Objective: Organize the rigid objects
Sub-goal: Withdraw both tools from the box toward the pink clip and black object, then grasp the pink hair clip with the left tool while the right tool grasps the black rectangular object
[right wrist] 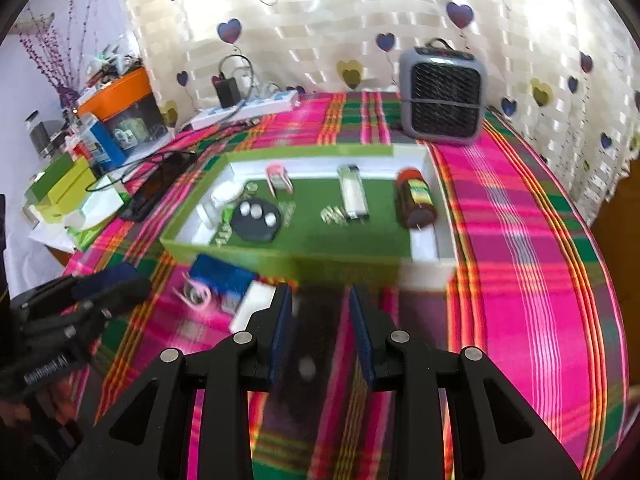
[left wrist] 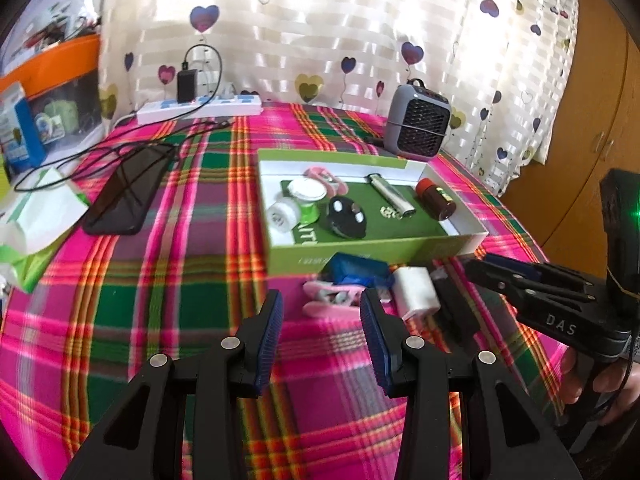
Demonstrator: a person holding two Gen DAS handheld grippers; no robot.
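A green-walled box (left wrist: 360,250) (right wrist: 248,254) holds a white roll (left wrist: 282,212), a black key fob (left wrist: 346,214), a silver lighter (left wrist: 390,196), a brown bottle (left wrist: 436,198) and a pink clip. In front of it on the cloth lie a blue case (left wrist: 356,272), a second pink clip (left wrist: 328,300), a white charger (left wrist: 414,292) and a black block (left wrist: 456,312). My left gripper (left wrist: 320,304) is open and empty just short of the clip. My right gripper (right wrist: 320,300) (left wrist: 480,266) stands narrowly open over the blurred black block (right wrist: 316,340), which rests on the cloth.
A grey mini fan (left wrist: 418,122) stands behind the box. A black phone (left wrist: 124,192) with cables and a white power strip (left wrist: 200,108) lie at the left, beside boxes and an orange bin (right wrist: 116,92). A wooden cabinet (left wrist: 592,120) is at the right.
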